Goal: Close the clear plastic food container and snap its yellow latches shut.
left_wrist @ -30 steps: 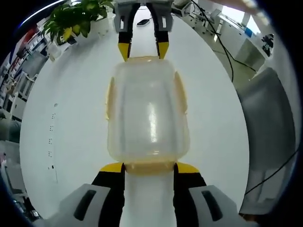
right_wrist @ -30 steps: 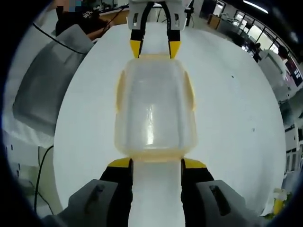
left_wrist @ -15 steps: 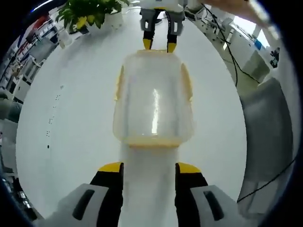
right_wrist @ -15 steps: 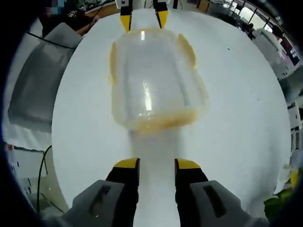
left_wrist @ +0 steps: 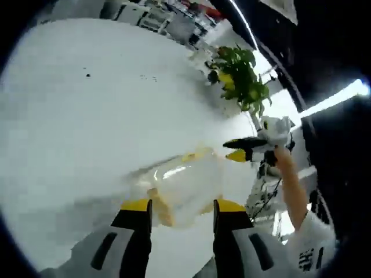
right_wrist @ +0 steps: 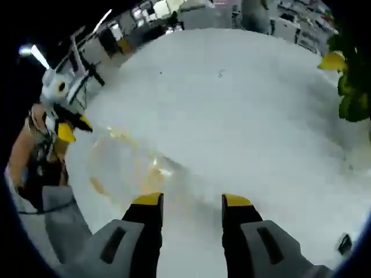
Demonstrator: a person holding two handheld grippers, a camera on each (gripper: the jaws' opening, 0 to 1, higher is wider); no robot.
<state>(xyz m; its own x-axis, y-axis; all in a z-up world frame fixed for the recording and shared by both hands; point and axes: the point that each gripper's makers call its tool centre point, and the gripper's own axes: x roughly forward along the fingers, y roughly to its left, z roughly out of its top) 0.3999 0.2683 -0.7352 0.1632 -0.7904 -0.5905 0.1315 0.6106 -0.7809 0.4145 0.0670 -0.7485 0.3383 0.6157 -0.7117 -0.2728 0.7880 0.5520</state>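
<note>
Since half a second ago both cameras have swung hard: the container, which sat straight ahead along each gripper's jaws, now lies off to one side in both views, and the pictures are smeared by the motion. The container's own place on the table looks the same; it is the hands that have turned.

In the left gripper view the container [left_wrist: 182, 185] sits at lower centre, just above and between the left gripper [left_wrist: 181, 205], its long axis running from lower left to upper right of the frame. The jaws are spread apart with nothing between them. The right gripper [left_wrist: 240, 149] shows at centre right, its yellow tips just beyond the container's far end, held by a hand [left_wrist: 284, 168]. A potted plant [left_wrist: 240, 78] stands at upper right on the white table [left_wrist: 87, 116].

In the right gripper view the container [right_wrist: 124, 165] lies at left centre, up and to the left of the right gripper [right_wrist: 190, 200], whose jaws are also parted and empty. The left gripper [right_wrist: 68, 130] appears at the far left edge.

Each gripper seems about equally near its own end of the container. Blur hides whether the yellow latches are down; the lid looks seated.
</note>
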